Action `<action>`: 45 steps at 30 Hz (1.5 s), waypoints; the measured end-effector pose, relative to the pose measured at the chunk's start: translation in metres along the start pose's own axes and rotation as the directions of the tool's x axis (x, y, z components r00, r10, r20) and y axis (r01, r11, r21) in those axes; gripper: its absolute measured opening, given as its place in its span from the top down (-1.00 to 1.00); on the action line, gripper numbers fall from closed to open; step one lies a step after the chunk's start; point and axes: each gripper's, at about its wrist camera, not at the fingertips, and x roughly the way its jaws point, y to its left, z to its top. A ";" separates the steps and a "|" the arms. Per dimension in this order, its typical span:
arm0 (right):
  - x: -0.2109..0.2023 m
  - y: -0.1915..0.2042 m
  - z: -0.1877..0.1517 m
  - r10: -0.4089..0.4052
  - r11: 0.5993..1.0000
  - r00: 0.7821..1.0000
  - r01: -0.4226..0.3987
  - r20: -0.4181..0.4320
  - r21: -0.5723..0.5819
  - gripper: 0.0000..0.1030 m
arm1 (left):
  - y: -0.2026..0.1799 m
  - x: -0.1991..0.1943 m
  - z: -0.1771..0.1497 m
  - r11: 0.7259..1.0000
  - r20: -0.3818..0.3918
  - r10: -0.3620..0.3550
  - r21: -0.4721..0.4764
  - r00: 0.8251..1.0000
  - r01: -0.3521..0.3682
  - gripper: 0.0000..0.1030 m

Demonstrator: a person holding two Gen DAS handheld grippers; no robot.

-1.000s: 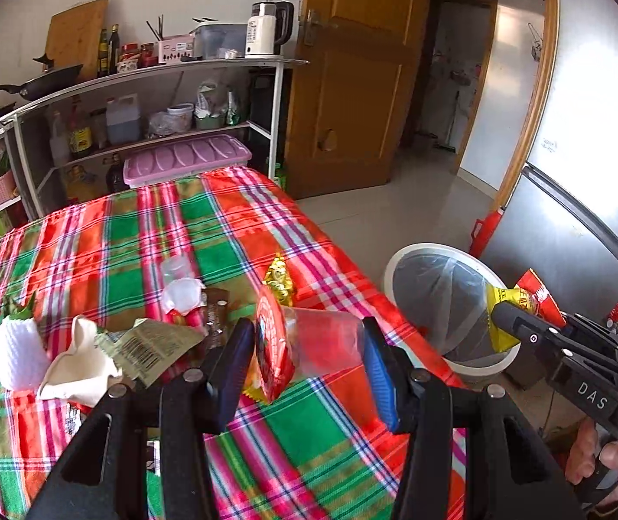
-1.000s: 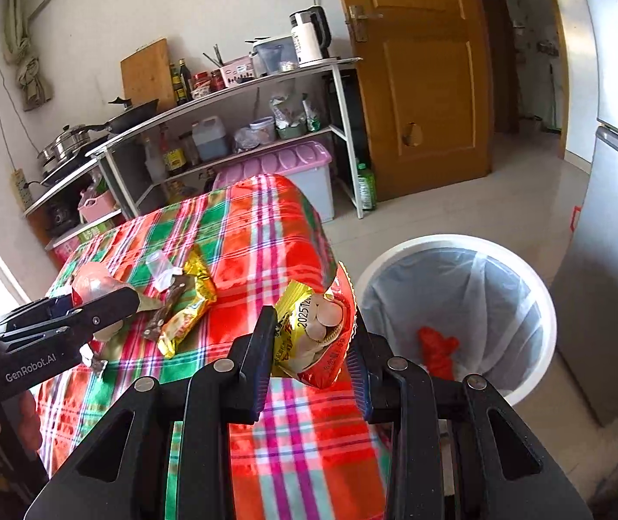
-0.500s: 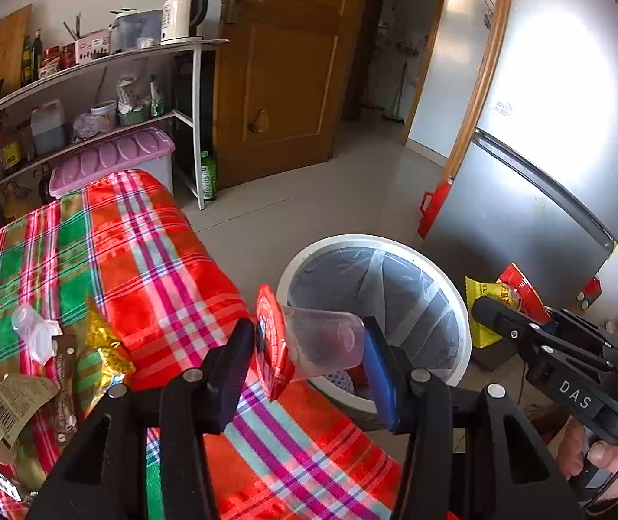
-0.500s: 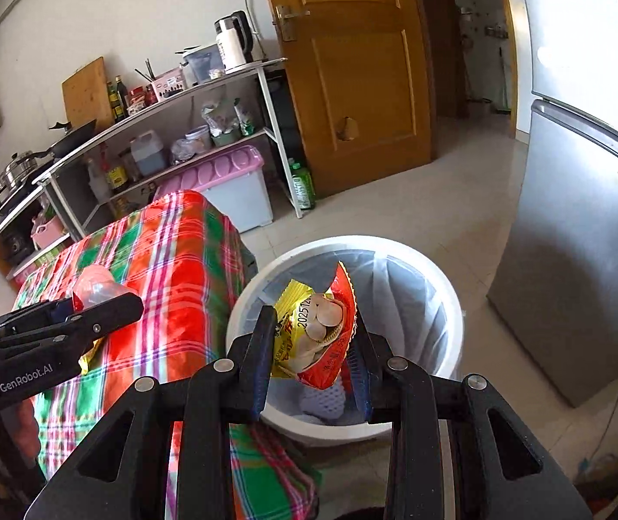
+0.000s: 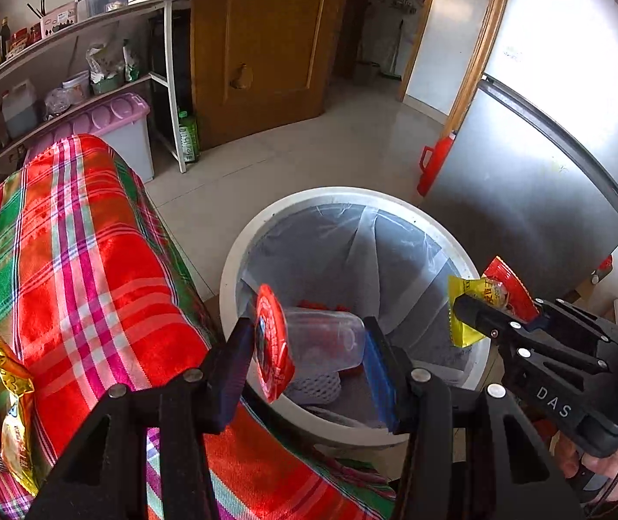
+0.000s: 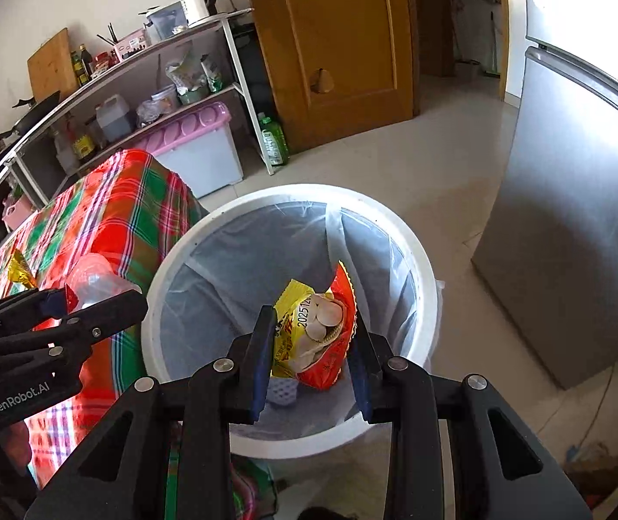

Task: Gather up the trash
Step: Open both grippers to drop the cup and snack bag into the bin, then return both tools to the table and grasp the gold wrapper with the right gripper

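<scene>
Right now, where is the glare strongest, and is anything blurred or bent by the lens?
Left wrist view: glare washes out the fridge upper door; the shelf bends with fisheye. Right wrist view: glare only at the fridge's top corner; the snack packet is sharp.

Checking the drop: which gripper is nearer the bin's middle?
Right. The right gripper hangs over the white bin's middle; the left gripper is over its table-side rim.

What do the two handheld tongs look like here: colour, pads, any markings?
Both are black plastic frames with silver rivets and blue pads inside the fingers. The left tongs carry white "GenRobot.AI" lettering; the right tongs carry "DAS", with a thin cable and white label near the grip.
</scene>
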 end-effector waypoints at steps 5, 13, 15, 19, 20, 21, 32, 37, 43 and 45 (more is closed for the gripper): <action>0.015 -0.006 0.001 -0.011 1.000 0.999 0.011 -0.031 -0.007 0.35 | 0.001 0.009 -0.001 1.000 -0.030 -0.005 -0.005 1.000 0.004 -0.05; 0.016 -0.007 -0.002 -0.009 1.000 1.000 0.009 -0.020 -0.002 -0.05 | 0.003 0.006 0.000 1.000 -0.021 0.003 -0.019 1.000 -0.004 -0.38; 0.014 -0.007 -0.003 -0.016 1.000 1.000 0.016 -0.017 0.003 -0.05 | 0.006 0.003 -0.001 1.000 -0.018 -0.007 -0.029 1.000 0.007 -0.38; 0.005 -0.005 -0.003 -0.020 1.000 1.000 0.020 0.004 0.008 -0.05 | 0.005 -0.009 -0.003 0.999 0.019 0.031 -0.010 0.999 -0.031 -0.38; 0.002 -0.004 -0.003 -0.016 1.000 1.000 0.016 0.013 0.011 -0.05 | 0.005 -0.013 -0.004 0.999 0.028 0.035 -0.008 0.999 -0.035 -0.38; -0.001 -0.003 -0.003 -0.015 1.000 1.000 0.015 0.020 0.014 -0.05 | 0.007 -0.017 -0.004 0.999 0.033 0.033 -0.013 0.999 -0.033 -0.38; -0.039 0.024 -0.009 0.020 1.000 0.995 -0.020 0.103 0.006 -0.05 | 0.025 -0.063 -0.018 0.997 0.102 0.075 -0.033 0.992 -0.071 -0.42; -0.053 0.044 -0.011 0.049 0.999 0.990 -0.048 0.132 -0.015 -0.05 | 0.039 -0.083 -0.028 0.994 0.129 0.095 -0.061 0.987 -0.088 -0.42; -0.061 0.075 -0.017 0.095 0.995 0.985 -0.088 0.146 -0.055 -0.05 | 0.062 -0.109 -0.045 0.989 0.167 0.121 -0.106 0.979 -0.104 -0.42; -0.062 0.085 -0.019 0.112 0.992 0.983 -0.102 0.145 -0.070 -0.05 | 0.074 -0.118 -0.055 0.984 0.173 0.142 -0.128 0.975 -0.121 -0.42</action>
